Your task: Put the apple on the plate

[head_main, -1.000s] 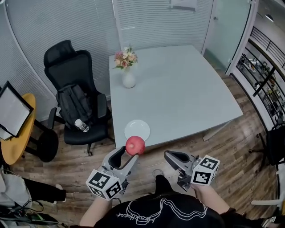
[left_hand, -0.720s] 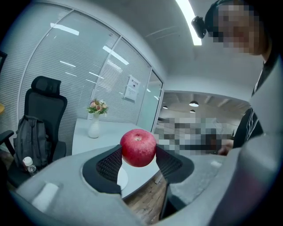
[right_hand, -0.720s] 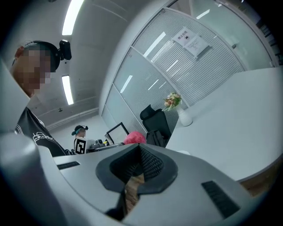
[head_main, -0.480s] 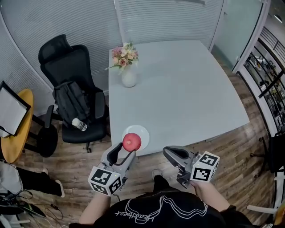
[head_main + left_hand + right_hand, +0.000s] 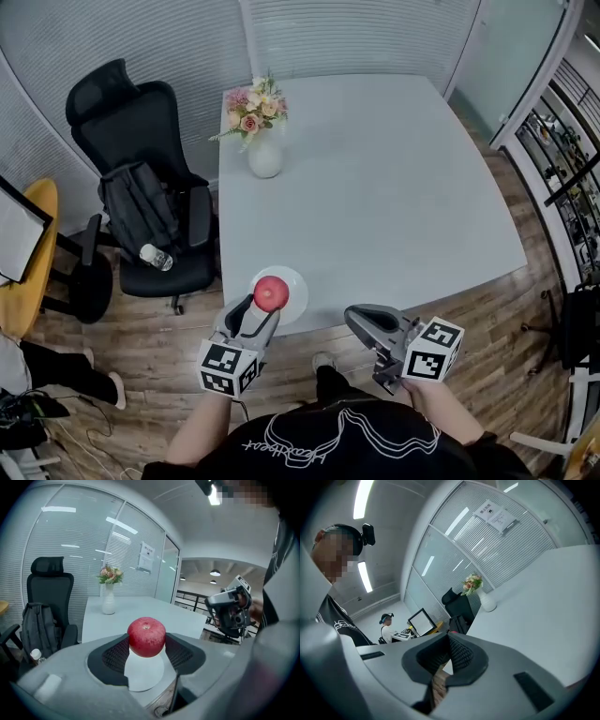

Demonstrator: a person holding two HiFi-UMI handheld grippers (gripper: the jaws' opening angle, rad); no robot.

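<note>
A red apple (image 5: pixel 271 293) sits between the pads of my left gripper (image 5: pixel 265 306), which is shut on it. It hangs just over the white plate (image 5: pixel 296 298) at the near left edge of the grey table (image 5: pixel 375 187). In the left gripper view the apple (image 5: pixel 146 636) fills the gap between the jaws of the left gripper (image 5: pixel 146 645), with the plate (image 5: pixel 144 673) right beneath it. My right gripper (image 5: pixel 354 319) hovers off the table's near edge, to the right of the plate. Its jaws meet at the tips with nothing between them (image 5: pixel 448 637).
A white vase of flowers (image 5: pixel 263 155) stands at the table's far left. A black office chair (image 5: pixel 141 202) with a backpack and a water bottle (image 5: pixel 150 256) is at the left, with a yellow round table (image 5: pixel 23 272) beyond. Shelving lines the right wall. Another person (image 5: pixel 386 625) sits far off.
My left gripper has carried the apple forward and down, from in front of the table edge to above the plate. The right gripper drifted slightly and stayed shut.
</note>
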